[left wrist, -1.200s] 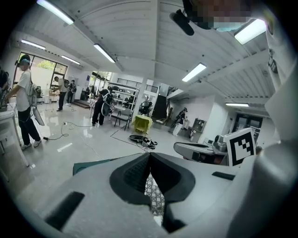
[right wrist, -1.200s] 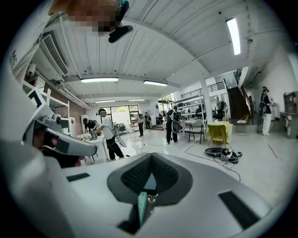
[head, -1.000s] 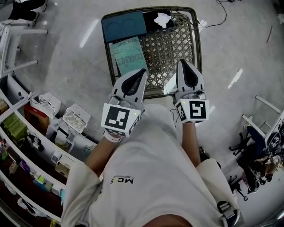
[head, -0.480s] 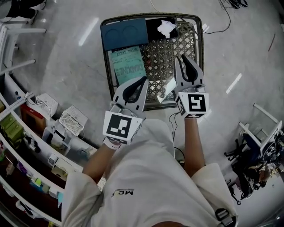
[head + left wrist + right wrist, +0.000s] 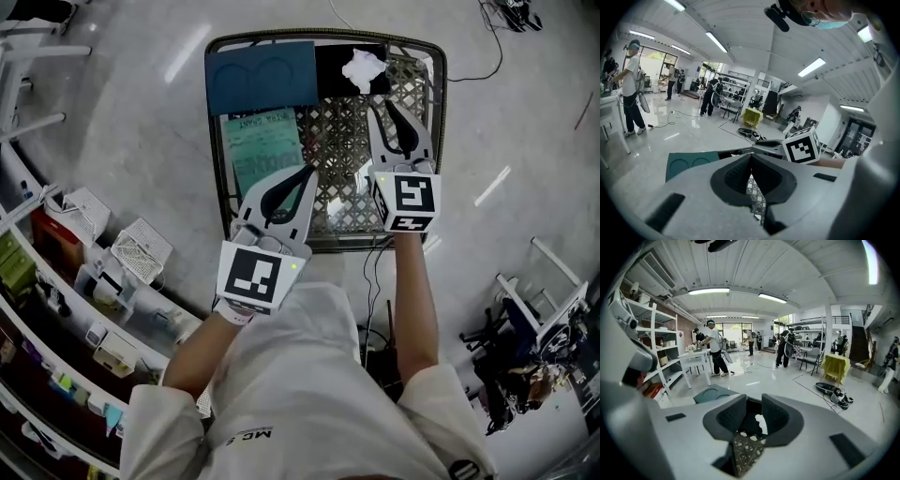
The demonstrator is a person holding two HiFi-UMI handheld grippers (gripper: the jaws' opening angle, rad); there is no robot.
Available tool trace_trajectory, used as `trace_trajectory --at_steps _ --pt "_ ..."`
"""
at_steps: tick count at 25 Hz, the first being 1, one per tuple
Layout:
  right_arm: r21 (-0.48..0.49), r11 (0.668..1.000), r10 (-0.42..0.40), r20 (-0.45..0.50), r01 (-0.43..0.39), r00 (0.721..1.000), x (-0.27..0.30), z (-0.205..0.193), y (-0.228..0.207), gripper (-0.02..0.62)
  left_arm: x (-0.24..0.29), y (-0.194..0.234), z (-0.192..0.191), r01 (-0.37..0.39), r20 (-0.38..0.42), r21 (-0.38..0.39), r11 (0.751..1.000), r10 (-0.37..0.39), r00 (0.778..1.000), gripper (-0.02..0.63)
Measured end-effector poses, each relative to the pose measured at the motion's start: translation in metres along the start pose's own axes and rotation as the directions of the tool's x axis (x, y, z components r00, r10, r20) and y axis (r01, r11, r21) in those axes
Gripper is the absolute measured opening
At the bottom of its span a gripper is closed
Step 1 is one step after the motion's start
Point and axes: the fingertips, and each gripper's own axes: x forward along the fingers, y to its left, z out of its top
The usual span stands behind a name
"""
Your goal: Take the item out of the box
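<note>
- Left tongs (image 5: 307, 171): grey shell, dark ribbed pads. The tips are clenched together on nothing, over the near half of the box (image 5: 438, 141). Cannot tell whether they touch its base.
- Pale glossy piece (image 5: 360, 180), low beside the right tongs (image 5: 392, 112): half hidden, cannot be identified.
- Right tongs: jaws parting, grip released, nothing pressed between the pads. The white crumpled item (image 5: 364, 68) shows through the gap, beyond the tips.
- Box: rectangular, dark rim, open lattice base (image 5: 342, 141). It stands on the glossy grey floor (image 5: 141, 112).
- Inside, left: green printed sheet (image 5: 265, 155), print too small to read. Beyond it, a teal tray (image 5: 261, 78) with two round recesses.
- Far edge: the white crumpled item lies on a black patch (image 5: 333, 67) inside the box, just ahead of the right tongs.
</note>
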Motion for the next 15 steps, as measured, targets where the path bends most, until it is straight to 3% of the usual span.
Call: trace_trajectory --at_steps 8,15 --pt "-0.133 0.987 0.075 -0.113 -0.09 0.991 0.068 -0.034 -0.002 0.115 0.028 0.022 -0.025 -0.034 -0.051 -0.024 0.999 0.033 0.998 0.025" --pt "-0.189 0.964 0.131 -0.272 -0.187 0.953 0.11 -0.068 0.005 0.118 0.046 0.037 -0.034 -0.052 -0.064 -0.058 0.997 0.048 0.997 0.025"
